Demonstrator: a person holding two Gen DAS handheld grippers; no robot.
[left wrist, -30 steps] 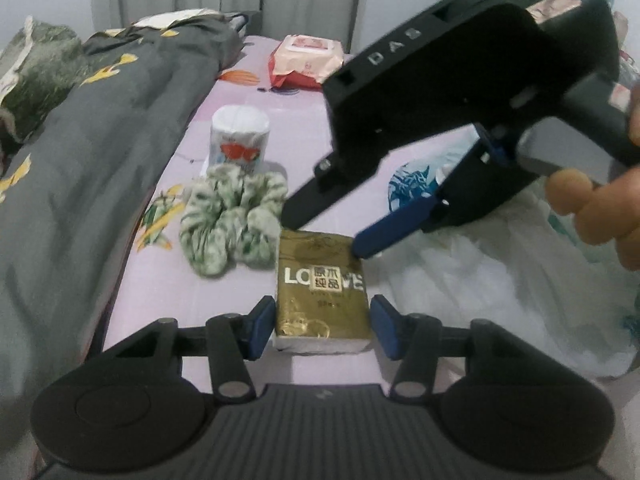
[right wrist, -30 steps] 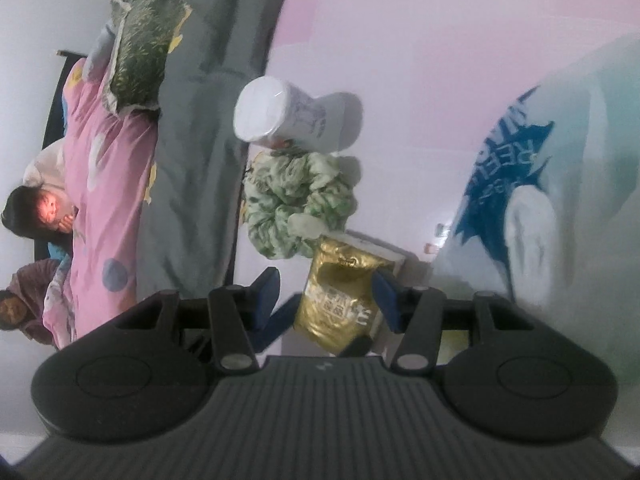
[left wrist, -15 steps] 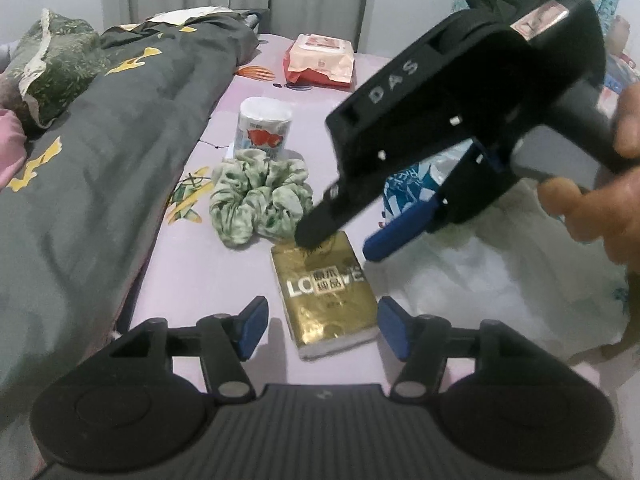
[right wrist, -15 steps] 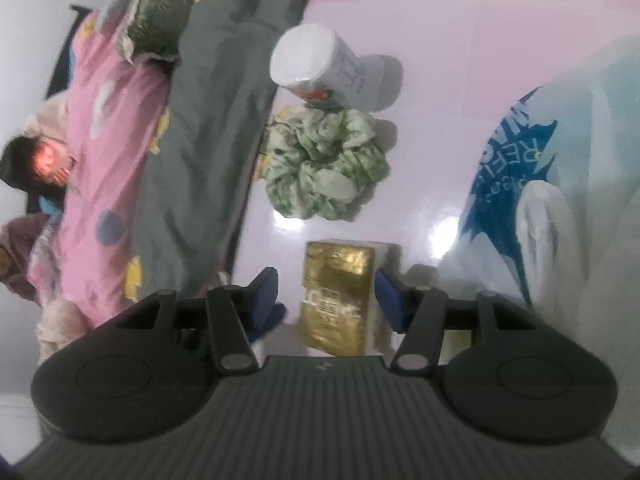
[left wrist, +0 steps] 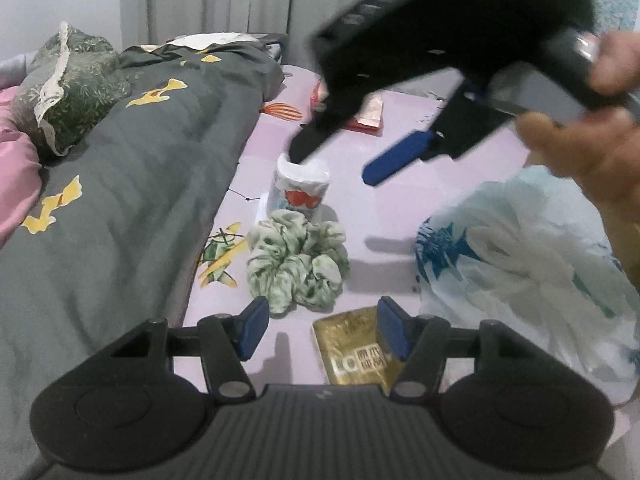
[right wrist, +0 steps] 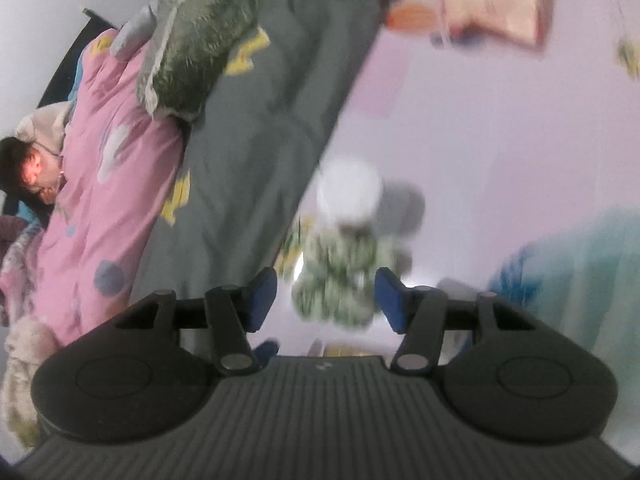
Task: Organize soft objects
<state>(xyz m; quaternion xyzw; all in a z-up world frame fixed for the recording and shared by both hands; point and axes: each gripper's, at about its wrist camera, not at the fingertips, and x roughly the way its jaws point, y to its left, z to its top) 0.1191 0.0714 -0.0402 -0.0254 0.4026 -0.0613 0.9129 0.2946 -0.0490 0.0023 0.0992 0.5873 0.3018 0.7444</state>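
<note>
A gold tissue pack (left wrist: 356, 344) lies on the pink sheet just under my open left gripper (left wrist: 322, 330), by its right finger. A green scrunchie (left wrist: 298, 266) lies just beyond, with a white tissue roll (left wrist: 300, 190) standing behind it. A white and blue plastic bag (left wrist: 528, 268) lies to the right. My right gripper (left wrist: 336, 160) hangs open above the roll in the left wrist view. In the blurred right wrist view it (right wrist: 326, 296) is open over the scrunchie (right wrist: 340, 280), with the roll (right wrist: 350, 190) beyond.
A grey quilt (left wrist: 120, 200) with yellow patches covers the bed's left side, with a green pillow (left wrist: 68, 84) on it. A pink wipes pack (right wrist: 496, 0) lies at the far end. People lie under a pink cover (right wrist: 108, 160) at the left.
Both grippers have pulled back and lifted away from the gold pack. The right gripper rose toward the roll and scrunchie. The pack stays on the sheet.
</note>
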